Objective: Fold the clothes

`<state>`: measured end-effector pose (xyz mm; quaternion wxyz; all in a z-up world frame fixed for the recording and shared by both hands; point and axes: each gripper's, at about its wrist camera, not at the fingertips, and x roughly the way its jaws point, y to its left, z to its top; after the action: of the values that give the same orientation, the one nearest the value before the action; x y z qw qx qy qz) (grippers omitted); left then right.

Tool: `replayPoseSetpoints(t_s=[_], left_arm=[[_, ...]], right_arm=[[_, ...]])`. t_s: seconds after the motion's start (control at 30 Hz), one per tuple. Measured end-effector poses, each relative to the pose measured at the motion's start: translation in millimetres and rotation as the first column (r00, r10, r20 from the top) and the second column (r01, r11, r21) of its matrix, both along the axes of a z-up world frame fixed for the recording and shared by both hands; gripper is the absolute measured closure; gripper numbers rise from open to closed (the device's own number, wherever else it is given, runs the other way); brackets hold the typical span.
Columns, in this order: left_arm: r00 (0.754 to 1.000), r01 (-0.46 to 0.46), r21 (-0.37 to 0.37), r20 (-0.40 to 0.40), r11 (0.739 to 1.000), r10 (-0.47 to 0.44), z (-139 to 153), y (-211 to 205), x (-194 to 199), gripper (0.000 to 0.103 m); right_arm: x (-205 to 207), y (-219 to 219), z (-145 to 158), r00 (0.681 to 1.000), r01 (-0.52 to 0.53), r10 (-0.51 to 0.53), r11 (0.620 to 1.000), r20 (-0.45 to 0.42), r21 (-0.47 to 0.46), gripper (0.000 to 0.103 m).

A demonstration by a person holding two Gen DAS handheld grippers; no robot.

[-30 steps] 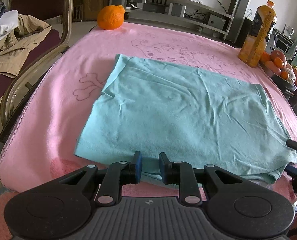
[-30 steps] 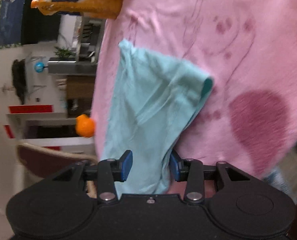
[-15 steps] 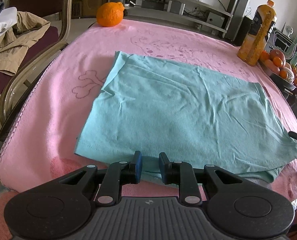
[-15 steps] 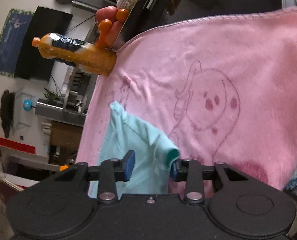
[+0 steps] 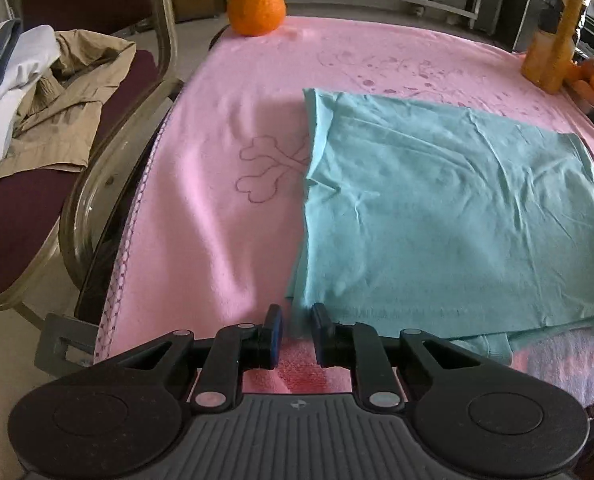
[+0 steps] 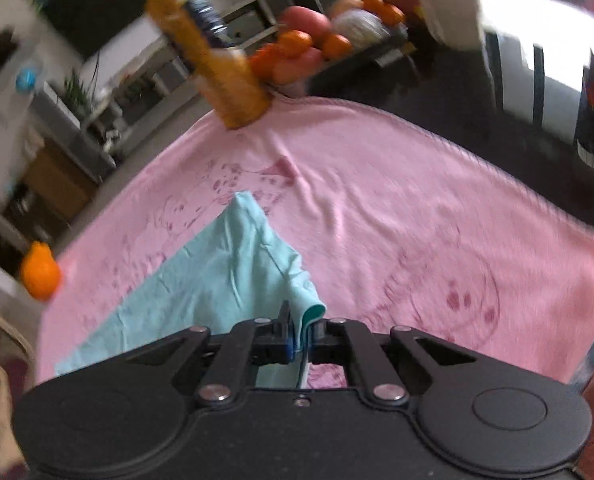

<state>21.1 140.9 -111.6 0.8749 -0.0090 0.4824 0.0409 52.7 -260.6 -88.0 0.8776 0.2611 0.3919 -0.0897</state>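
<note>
Covering the table, item one: pink blanket [image 5: 217,184], soft and fleecy, with a stitched scalloped hem and cartoon outlines in darker pink, among them a bone shape [image 5: 271,172]. No legible writing on any item; the label on the juice bottle [image 6: 213,60] is dark blue but too blurred to read.

Item two: teal garment [image 5: 449,220], thin creased knit, lying flat on the blanket toward the right side, roughly rectangular with a folded layer showing under its near edge.

Item three: left gripper [image 5: 297,328], black with blue pads, jaws closing at the garment's near left corner; the gap shows pink blanket and the pads are not on cloth.

Item four: right gripper [image 6: 301,336], clenched on the garment's right-hand edge, a fold of teal fabric pinched between its pads and rising from the blanket.

Further items: one large orange [image 5: 257,8], dimpled peel, at the far left corner; the bottle of orange drink at the far right edge.

Left wrist view only: wooden-framed chair [image 5: 109,184] with maroon seat, holding crumpled beige and white clothes [image 5: 53,96].

Right wrist view only: the lifted corner, and the full fruit tray [image 6: 321,44] of oranges and apples, blurred.
</note>
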Motion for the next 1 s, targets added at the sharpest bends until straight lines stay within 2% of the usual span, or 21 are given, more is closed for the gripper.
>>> replayPoseSetpoints(t_s=[0.07, 0.2, 0.27, 0.37, 0.43, 0.5, 0.57, 0.67, 0.7, 0.73, 0.83, 0.93, 1.0], left_arm=[[1.000, 0.007, -0.015, -0.004, 1.000, -0.008, 3.7, 3.1, -3.7, 0.087], [0.998, 0.006, -0.066, 0.066, 0.998, -0.001, 27.8, 12.5, -30.8, 0.085], [0.995, 0.006, -0.092, 0.100, 0.996, 0.003, 39.7, 17.4, -44.3, 0.084], [0.990, -0.014, -0.141, 0.136, 0.990, 0.034, 52.0, 32.3, -64.0, 0.084], [0.985, -0.049, -0.170, 0.157, 0.984, 0.076, 57.4, 46.5, -76.4, 0.084], [0.979, -0.095, -0.193, 0.161, 0.977, 0.127, 57.5, 61.1, -86.6, 0.084], [0.975, -0.134, -0.198, 0.147, 0.971, 0.164, 51.7, 71.8, -91.7, 0.085], [0.974, -0.171, -0.206, 0.110, 0.963, 0.197, 41.2, 81.4, -96.4, 0.085], [0.974, -0.180, -0.209, 0.096, 0.961, 0.204, 37.6, 83.6, -97.4, 0.085], [0.975, -0.181, -0.215, 0.090, 0.960, 0.204, 35.2, 83.9, -97.2, 0.085], [0.977, -0.178, -0.227, 0.080, 0.958, 0.200, 30.8, 81.2, -93.7, 0.085], [0.977, -0.175, -0.229, 0.081, 0.958, 0.197, 29.5, 78.9, -91.0, 0.085], [0.977, -0.173, -0.229, 0.080, 0.958, 0.196, 28.6, 78.9, -91.3, 0.085]], right_arm=[[3.4, 15.3, 10.1, 1.000, -0.024, 0.023, 0.998, -0.006, -0.066, 0.098], [5.2, 58.3, 37.8, 0.992, -0.109, 0.119, 0.977, 0.039, -0.185, 0.098], [7.7, 89.2, 51.2, 0.977, -0.170, 0.195, 0.954, 0.082, -0.245, 0.098], [8.8, 146.5, 65.1, 0.932, -0.273, 0.333, 0.905, 0.143, -0.325, 0.098], [5.9, 188.8, 64.8, 0.875, -0.367, 0.453, 0.853, 0.174, -0.372, 0.098], [1.1, 230.2, 60.6, 0.800, -0.459, 0.570, 0.783, 0.186, -0.420, 0.098], [-9.7, 270.2, 45.7, 0.693, -0.563, 0.700, 0.673, 0.170, -0.479, 0.098], [-23.6, 311.3, 10.9, 0.570, -0.676, 0.820, 0.507, 0.057, -0.535, 0.098], [-25.6, 318.3, -1.3, 0.555, -0.704, 0.832, 0.480, 0.016, -0.523, 0.098], [-26.1, 321.5, -11.1, 0.548, -0.724, 0.836, 0.468, -0.012, -0.506, 0.098], [-26.7, 317.9, -23.4, 0.555, -0.739, 0.831, 0.473, -0.036, -0.479, 0.098], [-21.5, 303.8, -11.8, 0.600, -0.722, 0.800, 0.550, 0.016, -0.419, 0.098], [-23.3, 297.0, -1.1, 0.606, -0.716, 0.792, 0.583, 0.072, -0.383, 0.098]])
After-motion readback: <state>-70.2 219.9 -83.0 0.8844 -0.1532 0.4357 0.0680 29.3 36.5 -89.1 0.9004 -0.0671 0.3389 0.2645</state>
